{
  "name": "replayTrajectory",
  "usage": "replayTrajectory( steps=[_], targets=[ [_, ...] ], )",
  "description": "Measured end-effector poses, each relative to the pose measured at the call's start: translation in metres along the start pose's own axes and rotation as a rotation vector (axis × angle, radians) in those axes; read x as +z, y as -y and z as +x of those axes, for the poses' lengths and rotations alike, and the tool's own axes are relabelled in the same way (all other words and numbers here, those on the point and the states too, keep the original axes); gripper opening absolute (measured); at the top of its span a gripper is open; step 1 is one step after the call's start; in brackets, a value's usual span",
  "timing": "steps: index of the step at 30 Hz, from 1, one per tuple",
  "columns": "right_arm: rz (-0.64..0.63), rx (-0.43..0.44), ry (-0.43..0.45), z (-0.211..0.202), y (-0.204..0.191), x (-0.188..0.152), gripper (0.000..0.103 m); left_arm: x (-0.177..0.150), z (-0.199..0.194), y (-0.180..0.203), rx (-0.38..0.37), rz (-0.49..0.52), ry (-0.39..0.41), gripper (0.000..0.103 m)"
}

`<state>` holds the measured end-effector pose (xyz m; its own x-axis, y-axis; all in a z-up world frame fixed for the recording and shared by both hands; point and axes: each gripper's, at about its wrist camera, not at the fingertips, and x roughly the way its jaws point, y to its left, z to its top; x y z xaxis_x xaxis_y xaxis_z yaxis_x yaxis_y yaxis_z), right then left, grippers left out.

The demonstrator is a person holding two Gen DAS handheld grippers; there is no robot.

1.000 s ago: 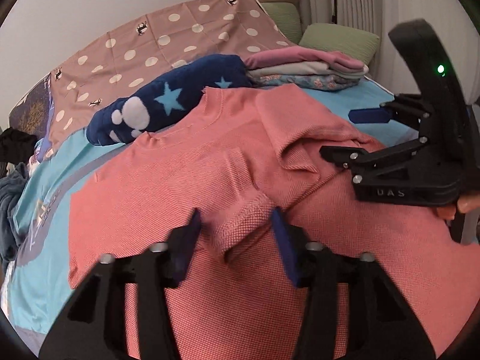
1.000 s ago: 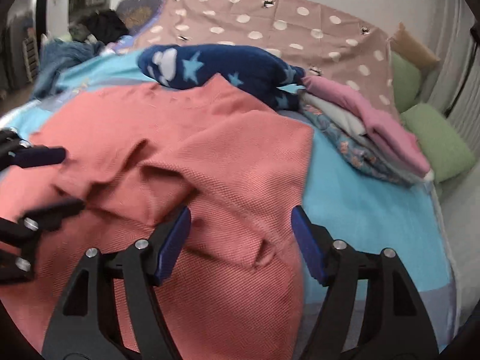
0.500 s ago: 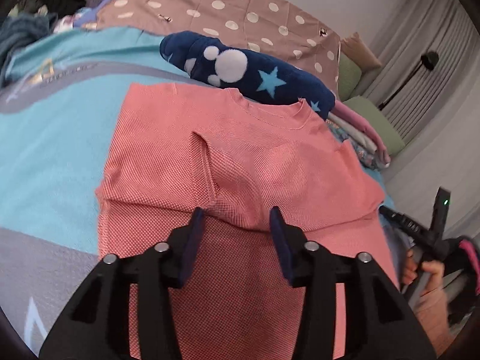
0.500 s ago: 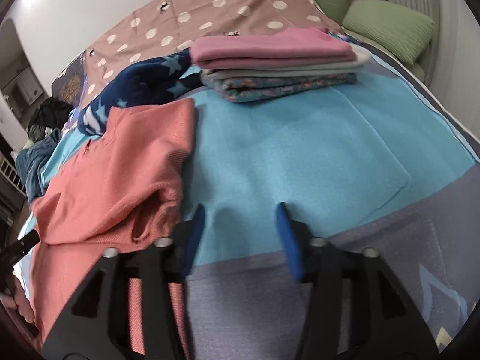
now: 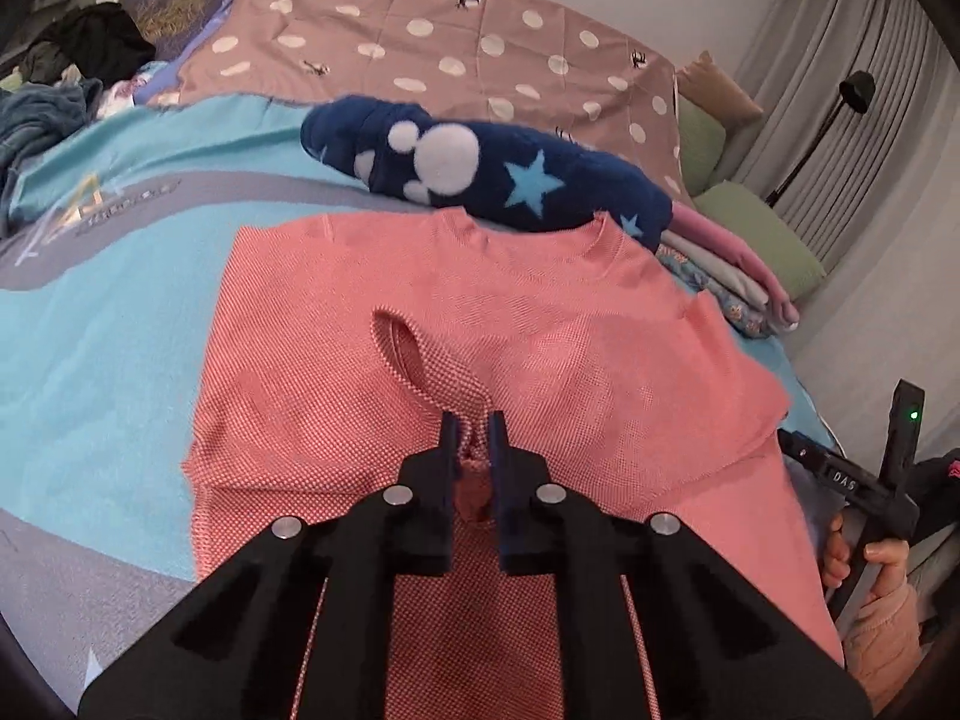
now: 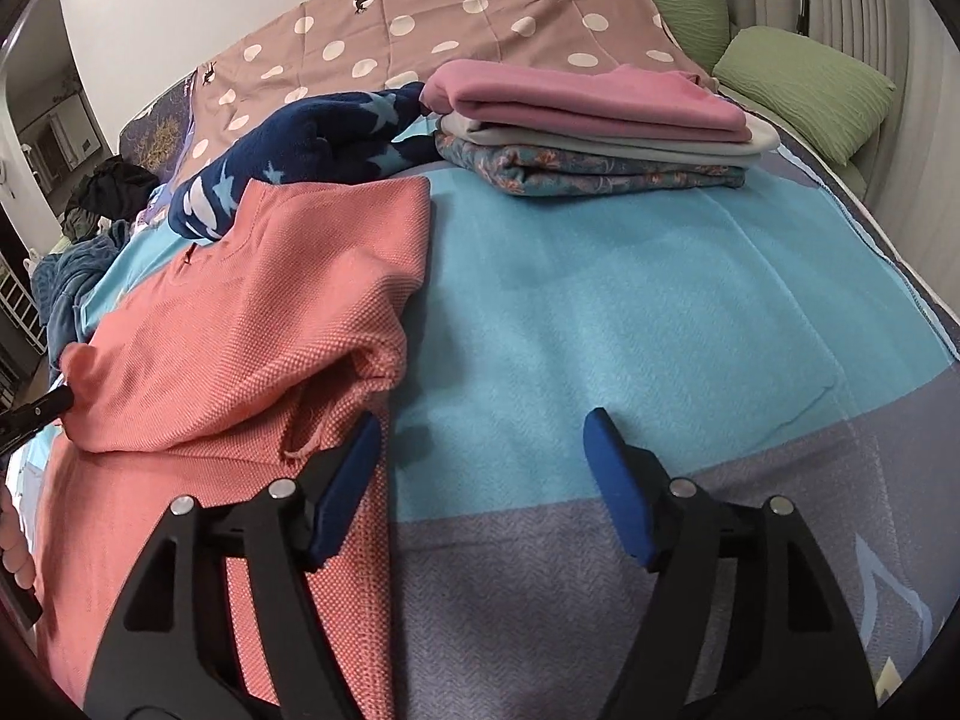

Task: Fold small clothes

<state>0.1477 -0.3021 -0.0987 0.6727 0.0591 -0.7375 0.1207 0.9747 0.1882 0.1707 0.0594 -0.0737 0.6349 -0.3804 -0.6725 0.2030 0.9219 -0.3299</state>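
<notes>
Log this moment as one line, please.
left gripper: shut on coral shirt sleeve | right gripper: open above blanket

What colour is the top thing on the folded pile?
Pink. The folded pile shows best in the right wrist view, with the pink garment on top.

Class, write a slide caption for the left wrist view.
Left gripper pinches the coral T-shirt's sleeve cuff on the bed.

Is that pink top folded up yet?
Partly: the coral top has its sleeves turned in over its chest; the body lies spread. The left gripper pinches one sleeve cuff.
</notes>
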Motion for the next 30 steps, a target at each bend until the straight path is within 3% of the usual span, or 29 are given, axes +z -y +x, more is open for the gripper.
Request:
replayTrajectory(
  steps=[3, 5, 7, 8, 13, 16, 17, 18, 19, 21, 24, 30],
  targets=[
    [0.004, 0.006, 0.001, 0.000, 0.001, 0.000, 0.073, 0.004, -0.014, -0.006, 0.030, -0.022, 0.049, 0.010],
    [0.005, 0.008, 0.001, 0.000, 0.001, -0.001, 0.073, 0.006, -0.025, -0.013, 0.111, -0.025, 0.079, 0.010],
    [0.004, 0.008, 0.001, 0.000, 0.001, -0.001, 0.074, 0.007, -0.032, -0.023, 0.145, -0.036, 0.091, 0.012],
    [0.002, 0.008, 0.000, 0.000, 0.001, -0.001, 0.075, 0.007, -0.033, -0.030, 0.135, -0.055, 0.085, 0.013],
    [-0.010, 0.005, -0.002, 0.001, -0.002, -0.002, 0.078, 0.009, -0.014, -0.042, 0.049, -0.083, 0.008, 0.045],
    [-0.011, 0.006, -0.003, 0.001, -0.003, -0.002, 0.078, 0.010, 0.018, -0.040, 0.007, -0.090, -0.079, 0.048],
    [-0.011, 0.006, -0.003, 0.001, -0.003, -0.002, 0.078, 0.011, 0.025, -0.037, 0.011, -0.081, -0.086, 0.047],
    [-0.011, 0.006, -0.002, 0.001, -0.003, -0.002, 0.078, 0.012, 0.029, -0.030, 0.029, -0.049, -0.072, 0.031],
    [-0.011, 0.006, -0.003, 0.001, -0.003, -0.002, 0.078, 0.013, 0.030, -0.024, 0.036, -0.022, -0.069, 0.005],
    [-0.010, 0.007, -0.003, 0.001, -0.003, -0.002, 0.079, 0.017, 0.025, -0.012, 0.007, 0.003, -0.056, 0.004],
    [-0.013, 0.006, -0.003, 0.000, -0.004, -0.002, 0.079, 0.032, -0.006, 0.015, 0.007, 0.093, 0.044, 0.004],
    [-0.092, 0.036, 0.023, -0.007, -0.022, 0.005, 0.079, 0.075, -0.057, 0.033, -0.043, 0.139, 0.174, 0.004]
  ],
)
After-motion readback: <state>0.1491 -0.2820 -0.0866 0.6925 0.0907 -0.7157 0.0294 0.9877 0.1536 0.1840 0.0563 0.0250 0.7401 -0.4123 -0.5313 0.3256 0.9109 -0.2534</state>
